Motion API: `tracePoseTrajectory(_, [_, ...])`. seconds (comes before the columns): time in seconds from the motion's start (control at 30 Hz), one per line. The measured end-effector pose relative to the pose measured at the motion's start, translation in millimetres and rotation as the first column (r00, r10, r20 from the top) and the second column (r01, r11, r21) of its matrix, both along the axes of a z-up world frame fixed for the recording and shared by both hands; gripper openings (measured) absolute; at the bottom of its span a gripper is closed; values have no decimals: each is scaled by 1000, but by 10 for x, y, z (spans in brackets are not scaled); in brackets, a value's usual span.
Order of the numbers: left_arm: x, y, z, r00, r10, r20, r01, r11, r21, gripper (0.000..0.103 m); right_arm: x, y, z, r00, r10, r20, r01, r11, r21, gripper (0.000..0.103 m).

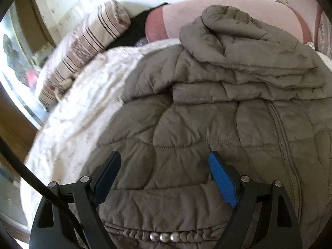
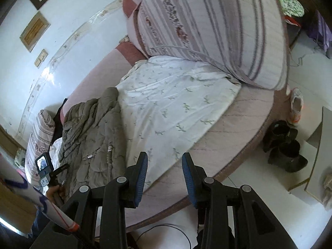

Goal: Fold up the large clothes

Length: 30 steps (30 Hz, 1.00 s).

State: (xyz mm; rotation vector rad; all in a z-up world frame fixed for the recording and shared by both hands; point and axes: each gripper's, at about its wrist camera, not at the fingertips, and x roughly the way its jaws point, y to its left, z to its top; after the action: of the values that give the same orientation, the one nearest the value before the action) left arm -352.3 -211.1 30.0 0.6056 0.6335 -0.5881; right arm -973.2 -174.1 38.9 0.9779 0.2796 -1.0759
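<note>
White walls and a pale floor enclose a round bed (image 2: 244, 112) covered in pink fabric, over which a white sheet (image 2: 176, 103) printed with small green sprigs is spread. Striped bedding (image 2: 217, 27) is piled at the far side of the bed, and a striped pillow (image 1: 87, 47) is seen beside the sheet in the left wrist view. 2 dark boots (image 2: 286, 145) and a pale shoe (image 2: 296, 103) are set on the floor by the bed's edge.

A grey-brown quilted jacket (image 1: 197, 124) is laid on the sheet, its zip running down the front and 1 sleeve (image 1: 249, 47) folded across the upper part. 3 silver beads (image 1: 165, 237) are visible on the braided trim at its near hem.

The left gripper (image 1: 166, 164) is held just over the jacket's lower part with its jaws spread wide; nothing is gripped between them. The right gripper (image 2: 165, 166) is held over the near edge of the sheet, well apart from the jacket, its jaws partly parted and empty. The left device, held in a hand (image 2: 55, 193), is seen at the jacket's near end in the right wrist view.
</note>
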Motion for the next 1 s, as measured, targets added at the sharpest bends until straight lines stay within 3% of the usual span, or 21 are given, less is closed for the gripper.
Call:
tracePoseTrajectory(0.17, [-72,-21,-6,1000,-1,28,1,1000,-4,85,-127,122,-17,997,-53,-52,53,999,5,38])
tracePoseTrajectory(0.4, [112,82,-26,996,16,-84,-20,999,-48,85,-238,158,9,990,-128,-60,129,992,14,38])
tracePoseTrajectory(0.6, [176,85,-58,992,12,-129,-19,998,-54,85,61,180,95,982,-92,-163,92,996,-11,38])
tracePoseTrajectory(1.0, [117,373,-46,982,-11,-188,2,999,-46,85,498,178,202,981,-18,-191,9,999,-46,38])
